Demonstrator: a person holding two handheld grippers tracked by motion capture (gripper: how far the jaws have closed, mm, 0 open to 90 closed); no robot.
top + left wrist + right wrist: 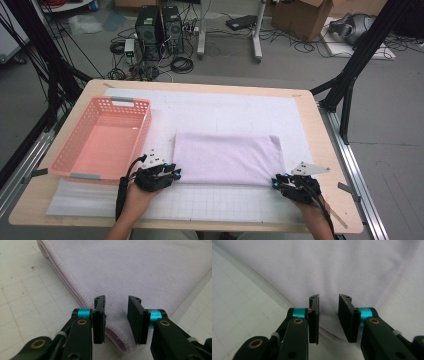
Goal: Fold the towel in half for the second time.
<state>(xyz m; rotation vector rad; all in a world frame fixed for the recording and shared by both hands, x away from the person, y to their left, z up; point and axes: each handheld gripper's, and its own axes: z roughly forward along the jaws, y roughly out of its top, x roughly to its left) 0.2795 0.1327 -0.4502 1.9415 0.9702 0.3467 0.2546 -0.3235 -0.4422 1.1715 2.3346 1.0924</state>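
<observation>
Between the left gripper's (pixel 116 315) two black jaws a gap stands open, and the stitched near-left corner of the folded lilac towel (pixel 140 270) lies in that gap, not yet pinched; the pads sit either side of the hem where its layers stack up, which looks like the place to catch all the plies at once. Over at the near-right corner the right gripper (pixel 328 315) is set the same way: jaws parted about as wide, cloth running between them, nothing clamped. Its pink-stitched edge runs off toward the upper right of that view.

From above, both tools frame the towel's near long edge, the left gripper (pixel 172 175) at one end and the right gripper (pixel 276 182) at the other, each hand coming in from the table's near edge. Taking the two near corners together would, I judge, let the cloth be lifted or folded away from the person without sagging in the middle.

The towel (pixel 227 157) lies flat as a neat rectangle on the white gridded mat (pixel 300 125), roughly central on the table (pixel 320 130). Beside it, along the left edge of the table, a pink plastic basket (pixel 140 131) stands empty, its near rim just beside the left hand, likely the place meant for the folded cloth.
</observation>
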